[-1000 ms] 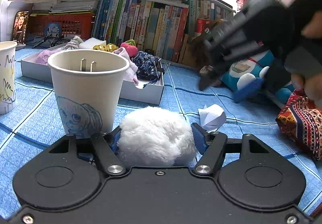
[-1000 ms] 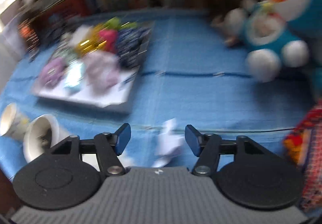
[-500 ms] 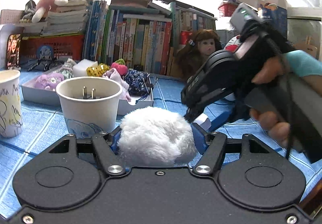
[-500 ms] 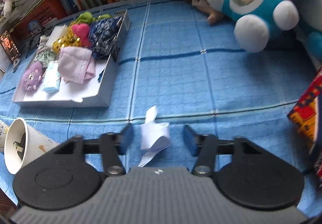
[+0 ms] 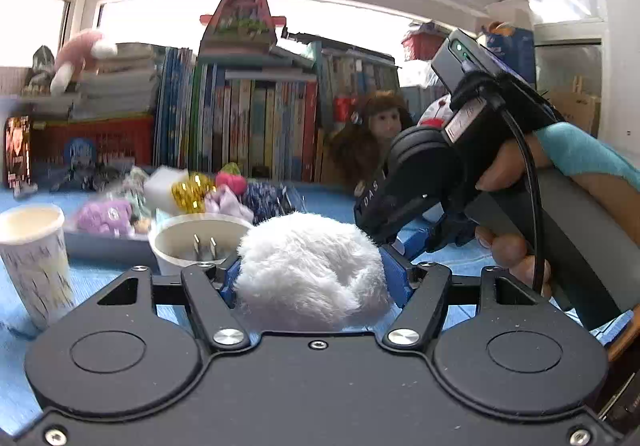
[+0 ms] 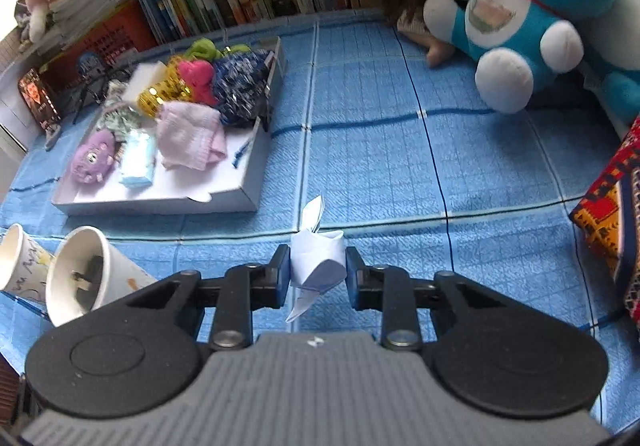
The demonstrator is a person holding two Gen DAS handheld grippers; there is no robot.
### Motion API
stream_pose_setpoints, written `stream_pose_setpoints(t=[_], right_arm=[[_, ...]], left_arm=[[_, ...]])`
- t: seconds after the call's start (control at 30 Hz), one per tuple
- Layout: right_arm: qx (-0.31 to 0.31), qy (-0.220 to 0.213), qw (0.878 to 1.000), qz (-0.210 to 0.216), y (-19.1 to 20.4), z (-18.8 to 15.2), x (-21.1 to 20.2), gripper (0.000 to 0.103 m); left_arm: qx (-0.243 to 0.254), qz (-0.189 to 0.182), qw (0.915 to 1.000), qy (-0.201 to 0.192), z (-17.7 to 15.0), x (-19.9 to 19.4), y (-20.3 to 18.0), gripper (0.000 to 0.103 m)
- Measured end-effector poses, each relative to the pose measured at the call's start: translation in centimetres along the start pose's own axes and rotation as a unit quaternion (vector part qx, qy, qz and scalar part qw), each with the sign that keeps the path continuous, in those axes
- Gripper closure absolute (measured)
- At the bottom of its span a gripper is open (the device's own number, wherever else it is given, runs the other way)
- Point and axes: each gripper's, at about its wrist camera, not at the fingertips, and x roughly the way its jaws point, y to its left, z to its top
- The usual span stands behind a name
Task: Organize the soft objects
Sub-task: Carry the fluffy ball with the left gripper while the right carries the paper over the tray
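My left gripper point(image 5: 314, 274) is shut on a white fluffy pompom point(image 5: 312, 270) and holds it above the blue mat. My right gripper point(image 6: 318, 270) is shut on a folded white paper piece point(image 6: 318, 258), just above the mat. The right gripper also shows in the left wrist view point(image 5: 400, 234), close to the right of the pompom. A white shallow box point(image 6: 240, 197) at the left holds several soft items: a purple plush, a pink cloth, a dark blue fabric, a gold piece.
Two paper cups point(image 6: 84, 270) stand at the near left; one holds a plug. A Doraemon plush point(image 6: 516, 17) and a doll point(image 5: 376, 141) sit at the back right. Books point(image 5: 248, 125) line the back. A patterned cloth item point(image 6: 612, 205) lies at the right.
My right gripper has closed on the white paper piece. My left gripper has risen with the pompom, so the cups and box sit lower in its view.
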Motion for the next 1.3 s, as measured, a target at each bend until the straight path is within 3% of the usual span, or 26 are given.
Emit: stream_pose_setpoints(t=[0.23,0.47,0.67,0.97,1.3], right_arm=[[0.007,-0.045,0.999,-0.001,1.4,-0.2,-3.1,0.069],[-0.001,-0.082,0.997,-0.013,3.5,0.0,-5.5,0.068],[0.004,-0.099,0.995,-0.013,5.0,0.3,-6.0,0.068],[0.010,-0.119,0.993,-0.012,7.7,1.8,-5.4,0.066],[0.026,-0.125,0.992,-0.011,9.1,3.7,-3.3,0.066]], left_arm=[[0.045,-0.028,0.9980,-0.033,3.5,-2.5,3.5,0.038],[0.075,-0.028,0.9963,-0.033,7.7,-3.1,8.9,0.038],[0.054,-0.050,0.9972,0.014,10.6,-1.8,14.2,0.038],[0.033,-0.028,0.9977,0.051,13.2,1.0,20.2,0.038],[0.032,-0.009,0.9946,0.098,14.4,6.0,23.2,0.038]])
